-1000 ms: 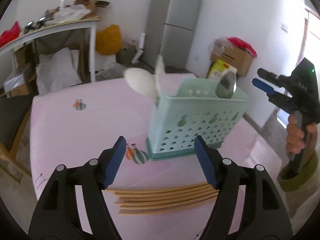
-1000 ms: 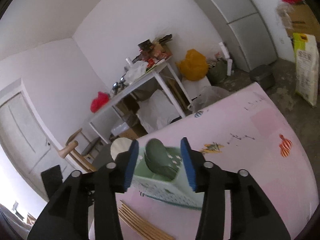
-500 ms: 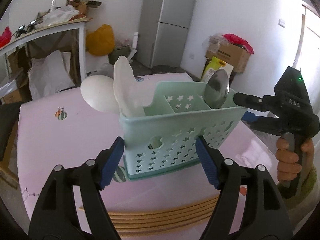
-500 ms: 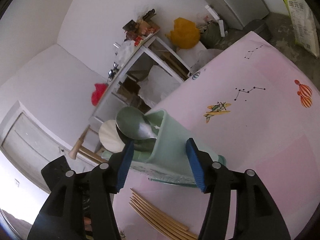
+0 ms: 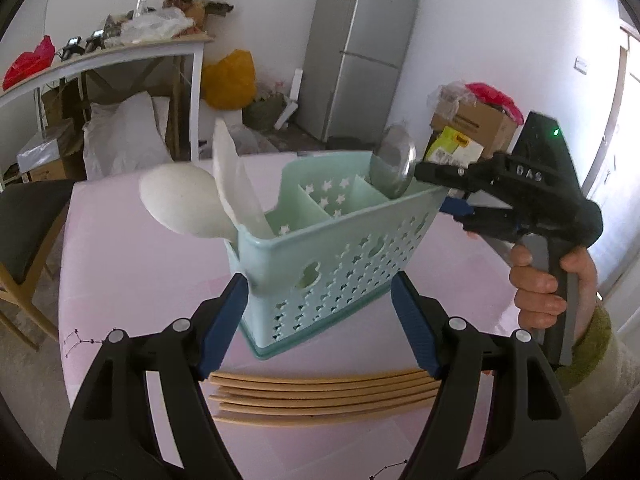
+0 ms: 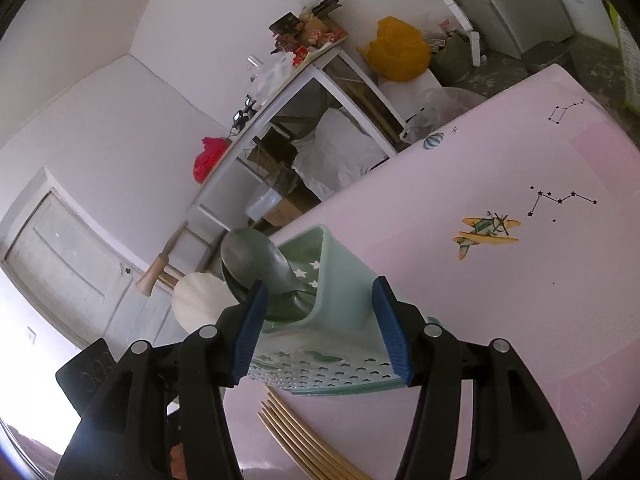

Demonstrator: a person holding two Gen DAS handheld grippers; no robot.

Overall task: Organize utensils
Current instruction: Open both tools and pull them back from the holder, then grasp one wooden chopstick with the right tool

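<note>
Closer now, the right gripper [image 6: 318, 330] straddles the caddy's [image 5: 340, 256] spoon [image 6: 256, 260] end, jaws released; left gripper [image 5: 320, 328] gapes, empty, above chopsticks [image 5: 320, 396] on the tabletop [image 5: 120, 264].

Mint star-punched caddy [image 5: 340, 256] — pink tablecloth [image 5: 132, 280]

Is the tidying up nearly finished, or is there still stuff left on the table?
Partly. Done: the metal spoon and the white spoons already stand in the green basket. In hand: nothing; the left gripper and the right gripper are both open around the basket's ends. Left: the chopsticks lying on the pink table.
</note>
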